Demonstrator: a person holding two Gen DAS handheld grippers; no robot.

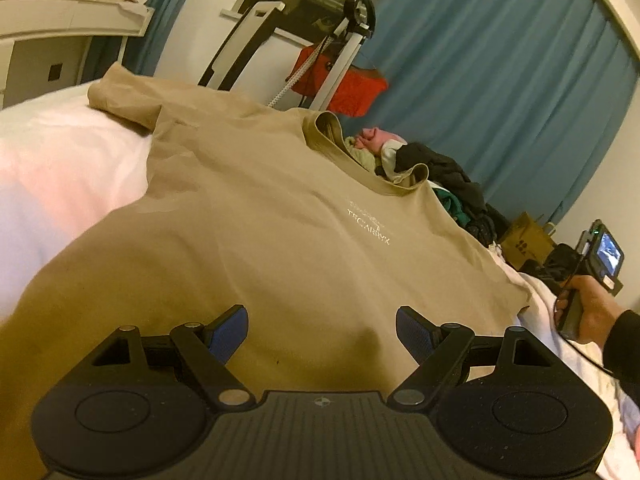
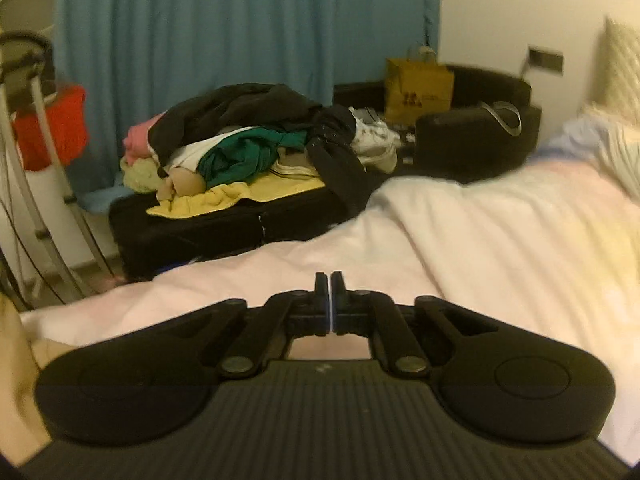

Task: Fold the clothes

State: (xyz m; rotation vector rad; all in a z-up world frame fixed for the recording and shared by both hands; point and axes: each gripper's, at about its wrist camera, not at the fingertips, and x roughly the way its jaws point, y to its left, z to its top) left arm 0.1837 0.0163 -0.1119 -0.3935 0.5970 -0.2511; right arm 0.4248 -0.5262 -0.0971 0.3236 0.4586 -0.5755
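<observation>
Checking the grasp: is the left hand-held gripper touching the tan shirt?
Cannot tell. In the left wrist view the open left hand-held gripper is over the tan shirt; no contact or gap shows.

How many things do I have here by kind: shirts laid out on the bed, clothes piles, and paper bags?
Tan shirt spread on the bed: 1
Clothes pile on the black case: 1
Brown paper bag: 1
Total: 3

1. The tan T-shirt (image 1: 248, 216) has its near hem hidden under the left gripper's body.
2. The right wrist view is blurred; the clothes pile (image 2: 240, 144) cannot be sorted into garments.
3. The bed (image 2: 480, 232) is cut off at the right edge.
</observation>
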